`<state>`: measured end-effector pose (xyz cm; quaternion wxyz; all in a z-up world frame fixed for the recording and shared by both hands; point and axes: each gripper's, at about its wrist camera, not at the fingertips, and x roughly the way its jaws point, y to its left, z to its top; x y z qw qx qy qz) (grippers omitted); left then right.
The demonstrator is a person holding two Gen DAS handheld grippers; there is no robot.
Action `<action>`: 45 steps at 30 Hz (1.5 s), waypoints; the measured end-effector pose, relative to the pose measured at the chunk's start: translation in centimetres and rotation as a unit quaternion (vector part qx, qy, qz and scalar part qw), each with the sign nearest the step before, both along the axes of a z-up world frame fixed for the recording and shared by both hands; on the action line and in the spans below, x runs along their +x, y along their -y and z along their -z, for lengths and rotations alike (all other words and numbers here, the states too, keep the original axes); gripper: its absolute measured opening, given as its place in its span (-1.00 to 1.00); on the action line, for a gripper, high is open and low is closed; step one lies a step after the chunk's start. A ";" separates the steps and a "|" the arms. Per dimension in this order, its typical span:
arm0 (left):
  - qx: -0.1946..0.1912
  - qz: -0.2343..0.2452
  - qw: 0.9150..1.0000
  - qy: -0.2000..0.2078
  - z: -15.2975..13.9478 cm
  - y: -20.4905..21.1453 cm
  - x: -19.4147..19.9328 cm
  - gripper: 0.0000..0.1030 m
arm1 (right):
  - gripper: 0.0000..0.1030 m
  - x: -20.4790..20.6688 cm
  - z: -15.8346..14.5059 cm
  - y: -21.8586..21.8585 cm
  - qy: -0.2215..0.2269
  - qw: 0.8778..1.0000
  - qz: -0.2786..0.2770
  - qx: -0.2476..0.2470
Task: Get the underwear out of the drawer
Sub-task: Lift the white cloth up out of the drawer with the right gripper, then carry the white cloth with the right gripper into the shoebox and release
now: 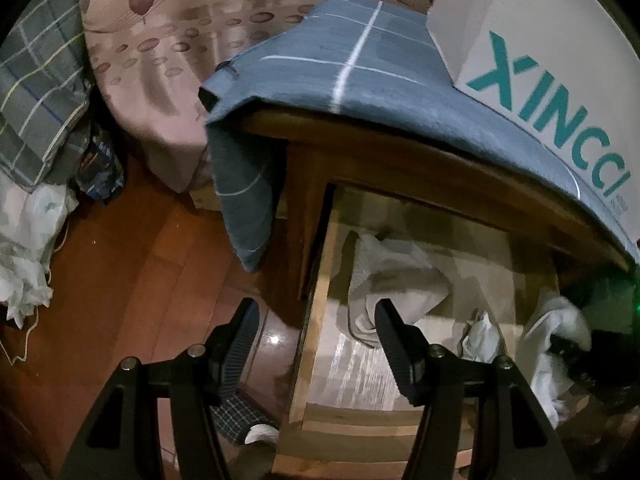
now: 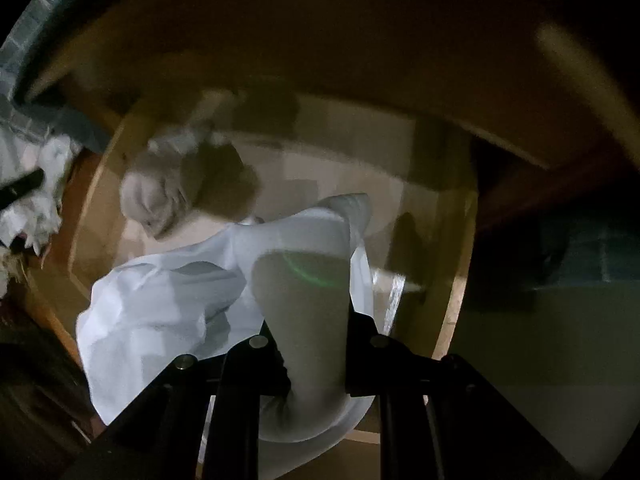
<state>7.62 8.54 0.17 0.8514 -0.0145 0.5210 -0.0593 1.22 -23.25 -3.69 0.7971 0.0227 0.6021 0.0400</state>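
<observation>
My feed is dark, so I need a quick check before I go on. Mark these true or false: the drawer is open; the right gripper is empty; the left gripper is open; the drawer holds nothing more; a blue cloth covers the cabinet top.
1. The drawer is open. True.
2. The right gripper is empty. False: it is shut on a white garment.
3. The left gripper is open. True.
4. The drawer holds nothing more. False: a crumpled pale garment lies inside.
5. A blue cloth covers the cabinet top. True.

Blue checked cloth (image 1: 360,64), white box (image 1: 540,40)
</observation>
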 end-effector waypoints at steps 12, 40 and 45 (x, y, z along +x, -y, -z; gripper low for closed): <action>0.024 0.015 1.000 0.007 0.4 1.2 -0.1 0.20 | -0.71 -1.3 -9.7 -1.8 0.072 0.996 0.022 0.054; 0.011 0.027 0.999 0.037 -0.6 1.2 -0.8 0.20 | -0.71 4.7 -32.0 -2.1 0.247 0.967 0.053 0.017; 0.000 0.032 0.998 0.045 -0.7 1.1 -1.1 0.20 | -0.71 9.4 -31.7 -1.2 0.244 0.968 0.060 -0.017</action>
